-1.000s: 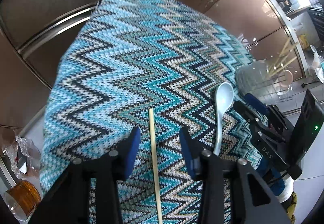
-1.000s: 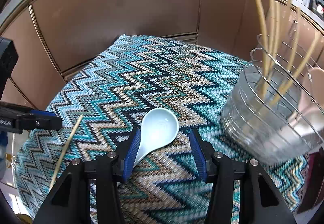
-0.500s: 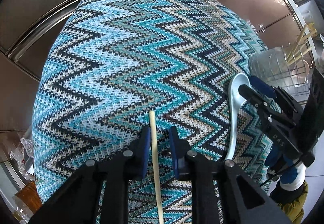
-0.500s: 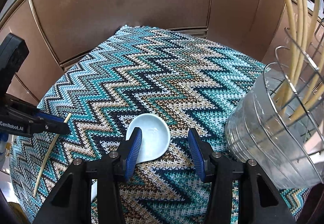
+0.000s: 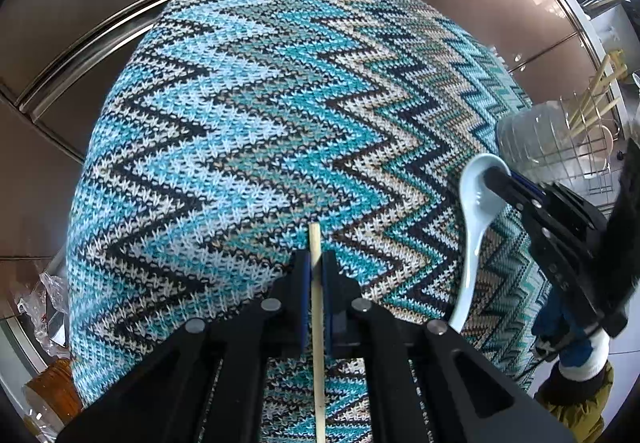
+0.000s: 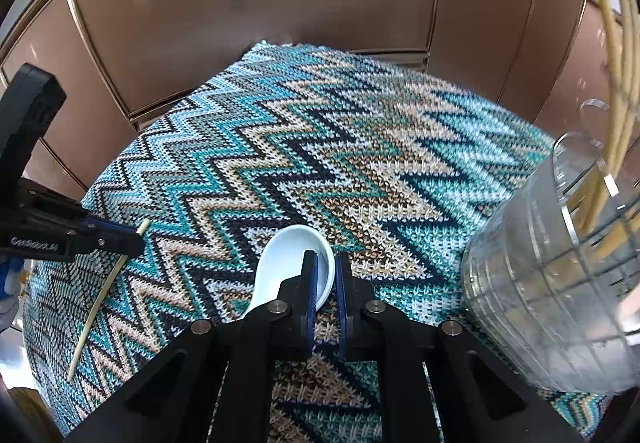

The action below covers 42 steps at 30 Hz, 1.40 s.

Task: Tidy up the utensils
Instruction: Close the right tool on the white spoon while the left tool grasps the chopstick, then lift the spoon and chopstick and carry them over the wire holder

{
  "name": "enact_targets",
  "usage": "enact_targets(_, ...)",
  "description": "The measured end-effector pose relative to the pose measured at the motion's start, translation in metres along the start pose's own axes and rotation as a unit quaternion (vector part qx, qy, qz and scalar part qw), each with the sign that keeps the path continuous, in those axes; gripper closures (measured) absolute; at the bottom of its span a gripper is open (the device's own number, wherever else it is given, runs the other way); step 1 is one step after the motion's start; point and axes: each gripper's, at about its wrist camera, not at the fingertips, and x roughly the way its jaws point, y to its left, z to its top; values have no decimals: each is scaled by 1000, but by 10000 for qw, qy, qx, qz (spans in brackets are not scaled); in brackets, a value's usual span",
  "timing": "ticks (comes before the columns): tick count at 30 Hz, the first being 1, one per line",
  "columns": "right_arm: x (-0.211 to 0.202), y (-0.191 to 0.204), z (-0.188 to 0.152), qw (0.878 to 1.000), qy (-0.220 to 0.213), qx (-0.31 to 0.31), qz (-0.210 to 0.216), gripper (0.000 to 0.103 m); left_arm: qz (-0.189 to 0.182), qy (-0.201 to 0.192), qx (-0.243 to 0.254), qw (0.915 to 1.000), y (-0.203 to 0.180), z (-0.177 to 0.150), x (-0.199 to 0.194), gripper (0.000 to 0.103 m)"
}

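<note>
A thin wooden chopstick (image 5: 317,307) lies on the zigzag-knit cloth (image 5: 248,131), and my left gripper (image 5: 316,263) is shut on it close to its far tip. A pale blue ceramic spoon (image 6: 280,267) rests on the cloth (image 6: 320,147), with my right gripper (image 6: 326,269) shut on the right rim of its bowl. The left wrist view also shows the spoon (image 5: 474,203) pinched by the right gripper (image 5: 498,177). In the right wrist view the left gripper (image 6: 134,239) holds the chopstick (image 6: 98,301). A clear utensil holder (image 6: 560,283) with several chopsticks (image 6: 618,83) stands at the right.
Brown cabinet panels (image 6: 260,3) rise just behind the cloth's far edge. A crumpled plastic bag (image 5: 44,299) and an amber jar (image 5: 48,395) sit beyond the cloth's left edge. A wire rack (image 5: 588,147) surrounds the holder (image 5: 532,139). A person's socked foot (image 5: 576,371) shows at lower right.
Both grippers went from open to shut. The left one closed on the chopstick. The right one shifted onto the spoon's bowl and pinched its rim.
</note>
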Motion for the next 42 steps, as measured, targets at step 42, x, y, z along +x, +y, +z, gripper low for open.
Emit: enact_targets(42,-287,71,-110,9592,-2421,281,-1434,97,526,-3807,1320,9137,-134,-169,-225,98)
